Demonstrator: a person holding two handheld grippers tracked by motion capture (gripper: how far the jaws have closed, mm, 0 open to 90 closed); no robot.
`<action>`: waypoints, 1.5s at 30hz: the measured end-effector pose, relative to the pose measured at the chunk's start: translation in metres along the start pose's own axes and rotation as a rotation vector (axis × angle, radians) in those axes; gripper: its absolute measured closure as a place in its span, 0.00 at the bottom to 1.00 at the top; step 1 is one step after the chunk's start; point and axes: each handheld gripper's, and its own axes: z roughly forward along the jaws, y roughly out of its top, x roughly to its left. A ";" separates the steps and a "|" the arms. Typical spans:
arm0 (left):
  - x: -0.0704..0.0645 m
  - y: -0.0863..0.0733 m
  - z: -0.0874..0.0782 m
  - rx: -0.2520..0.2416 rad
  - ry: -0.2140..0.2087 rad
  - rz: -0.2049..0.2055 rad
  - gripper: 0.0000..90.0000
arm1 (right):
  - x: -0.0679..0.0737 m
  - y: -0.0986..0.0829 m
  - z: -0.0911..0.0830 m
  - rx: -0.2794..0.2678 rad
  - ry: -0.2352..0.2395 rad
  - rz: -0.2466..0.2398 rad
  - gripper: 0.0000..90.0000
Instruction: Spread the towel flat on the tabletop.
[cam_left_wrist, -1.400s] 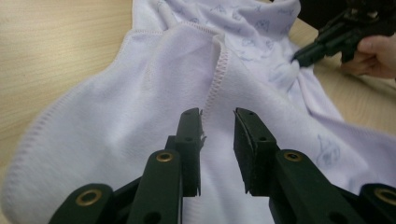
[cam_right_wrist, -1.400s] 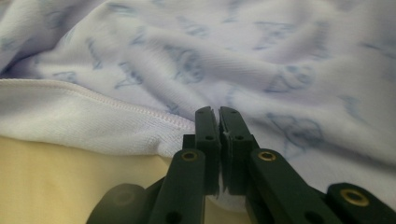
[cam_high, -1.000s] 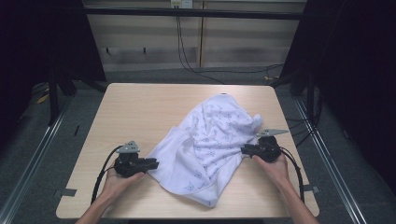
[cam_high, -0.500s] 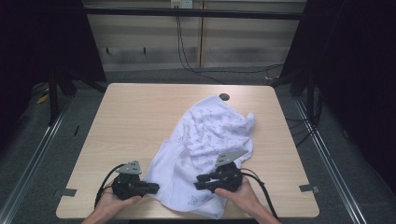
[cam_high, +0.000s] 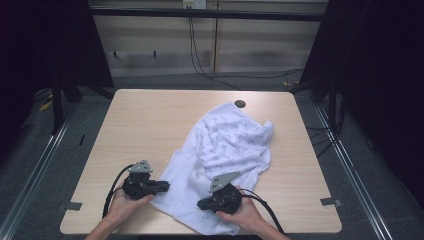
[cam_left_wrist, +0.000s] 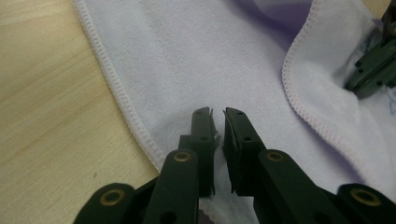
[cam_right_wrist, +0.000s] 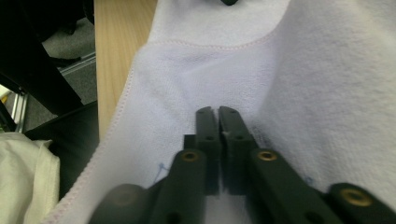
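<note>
A white towel (cam_high: 230, 145) with a faint blue print lies rumpled on the right half of the wooden table (cam_high: 140, 120). Its near part is folded over itself. My left gripper (cam_high: 166, 186) sits at the towel's near left hem, jaws nearly together and pinching the cloth (cam_left_wrist: 187, 60). My right gripper (cam_high: 201, 204) rests on the towel's near front part, shut with towel fabric (cam_right_wrist: 327, 93) around and under its jaws. In the left gripper view, the right gripper (cam_left_wrist: 373, 65) shows at the right edge, a short way off.
A dark round hole (cam_high: 240, 104) sits in the tabletop just beyond the towel's far corner. Bare wood spreads across the table's left and far side. The towel's front corner reaches the table's near edge (cam_right_wrist: 105, 93). Dark frame posts stand at both sides.
My right gripper swung from the table's right side to the near centre, dragging the towel's right part over and leftward. The left gripper drew slightly toward the near edge.
</note>
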 end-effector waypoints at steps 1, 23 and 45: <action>0.000 0.000 0.000 0.000 0.000 0.000 0.92 | 0.000 0.000 0.000 0.000 0.000 0.000 0.99; -0.036 -0.020 -0.022 0.050 -0.150 0.039 0.86 | -0.101 -0.068 -0.124 -0.174 -0.324 0.396 0.81; 0.057 0.028 -0.007 -0.129 0.020 -0.111 0.69 | -0.130 -0.067 -0.133 -0.193 -0.384 0.389 0.61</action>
